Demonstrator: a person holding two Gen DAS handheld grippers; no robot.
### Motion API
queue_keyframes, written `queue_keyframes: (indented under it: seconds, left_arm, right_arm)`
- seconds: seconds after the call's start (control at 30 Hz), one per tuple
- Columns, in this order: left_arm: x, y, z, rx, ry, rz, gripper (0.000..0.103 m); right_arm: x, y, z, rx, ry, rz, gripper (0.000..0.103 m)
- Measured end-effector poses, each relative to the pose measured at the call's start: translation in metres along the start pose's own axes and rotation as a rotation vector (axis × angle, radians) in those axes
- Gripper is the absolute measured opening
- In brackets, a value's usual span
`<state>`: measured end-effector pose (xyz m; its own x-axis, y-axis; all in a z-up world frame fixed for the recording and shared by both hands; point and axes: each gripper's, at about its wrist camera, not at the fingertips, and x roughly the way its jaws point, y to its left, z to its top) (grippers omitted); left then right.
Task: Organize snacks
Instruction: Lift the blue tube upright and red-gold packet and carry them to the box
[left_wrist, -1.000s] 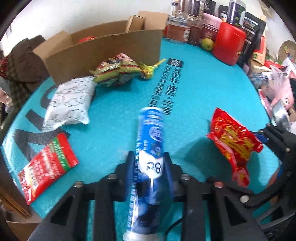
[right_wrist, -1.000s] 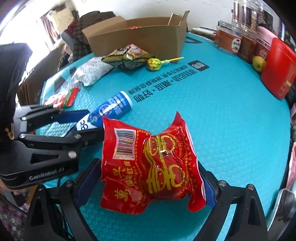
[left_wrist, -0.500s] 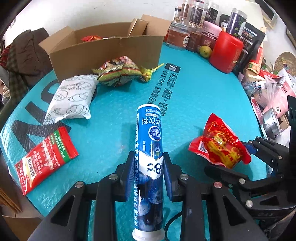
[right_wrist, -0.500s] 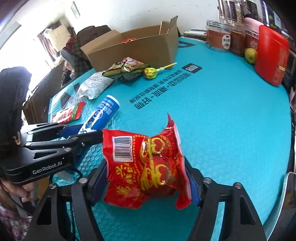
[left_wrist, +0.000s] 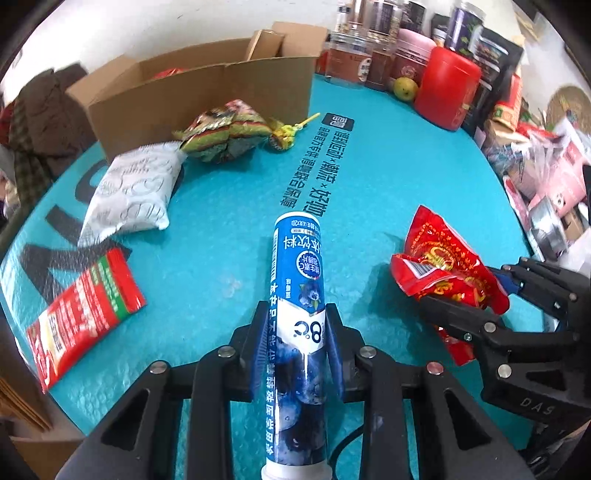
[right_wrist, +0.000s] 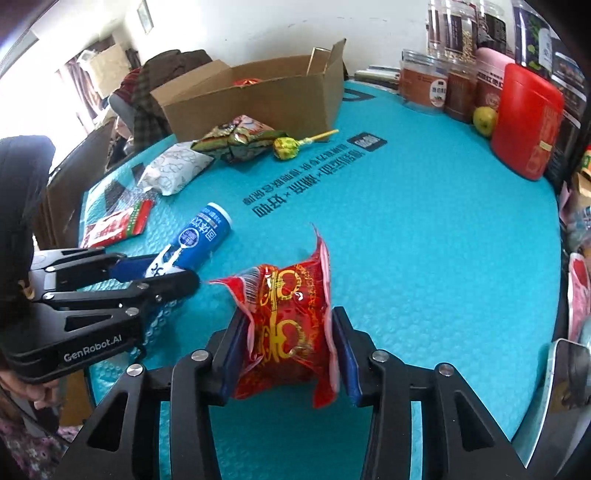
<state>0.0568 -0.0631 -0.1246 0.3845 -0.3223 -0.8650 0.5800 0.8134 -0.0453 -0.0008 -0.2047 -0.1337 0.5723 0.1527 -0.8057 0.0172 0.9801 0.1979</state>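
Beyond loose packets and a far cardboard box (left_wrist: 207, 92), left gripper (left_wrist: 295, 343) clamps a smooth blue tube (left_wrist: 297, 295); right gripper (right_wrist: 291, 347), jaws just closing, squeezes a crinkly red packet (right_wrist: 288, 325).

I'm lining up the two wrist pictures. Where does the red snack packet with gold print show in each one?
Left wrist view: the red snack packet is at the right of the picture, clamped in the right gripper.
Right wrist view: the packet is at lower centre, crumpled between the gripper's blue pads, which have just been closing.
Shared landmark: the open cardboard box at the far side of the table.
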Motion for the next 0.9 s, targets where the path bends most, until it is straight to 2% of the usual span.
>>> queue_keyframes:
  seconds: [0.1,0.2,0.33,0.47,0.7,0.9]
  left_arm:
    - [0.003,-0.003,0.001,0.013,-0.019,0.014,0.028]
    - [0.003,0.000,0.002,-0.010,-0.028,-0.003,0.028]
    - [-0.005,0.002,-0.001,-0.013,-0.064,0.021,0.028]
    - [-0.016,0.007,0.000,-0.036,-0.081,-0.009,0.028]
    - [-0.041,0.009,0.004,-0.021,-0.151,0.008,0.028]
    - [-0.061,0.014,0.009,-0.032,-0.211,-0.010,0.028]
  right_arm:
    - [0.003,-0.003,-0.001,0.008,-0.004,0.014,0.045]
    - [0.003,-0.002,-0.001,0.014,-0.010,0.014,0.045]
    - [0.001,-0.006,-0.001,0.082,-0.015,0.015,0.043]
    - [-0.003,-0.007,-0.002,0.098,-0.010,0.045,0.043]
    - [-0.017,0.001,0.005,0.086,-0.043,0.077,0.043]
    - [-0.031,0.015,0.019,0.034,-0.082,0.086,0.043]
